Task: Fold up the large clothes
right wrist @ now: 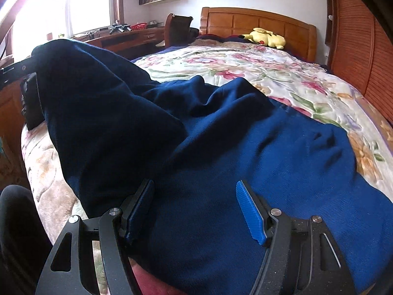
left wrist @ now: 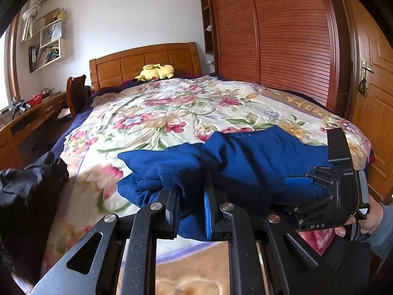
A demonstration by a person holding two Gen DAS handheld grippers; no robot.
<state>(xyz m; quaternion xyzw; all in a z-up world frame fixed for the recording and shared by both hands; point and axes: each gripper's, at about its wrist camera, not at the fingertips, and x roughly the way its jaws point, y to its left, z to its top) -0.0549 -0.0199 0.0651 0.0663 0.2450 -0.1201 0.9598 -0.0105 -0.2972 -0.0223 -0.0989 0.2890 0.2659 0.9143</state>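
Observation:
A dark blue garment (left wrist: 258,162) lies crumpled on the near end of a bed with a floral blanket (left wrist: 157,113). My left gripper (left wrist: 191,211) is shut on a bunched edge of the garment, which hangs between its two pads. In the right wrist view that edge is lifted into a tall fold (right wrist: 98,103) at the left, with black parts of the left gripper showing beside it. My right gripper (right wrist: 196,211) stands open just above the flat part of the blue garment (right wrist: 270,152), its pads apart from the cloth. It also shows at the right of the left wrist view, held by a hand (left wrist: 368,218).
A yellow plush toy (left wrist: 157,72) rests by the wooden headboard (left wrist: 147,59). A slatted wooden wardrobe (left wrist: 282,36) and a door (left wrist: 373,98) line the right side. A desk (left wrist: 27,120) and chair (left wrist: 76,91) stand left of the bed. A black garment (left wrist: 27,184) is heaped at the near left.

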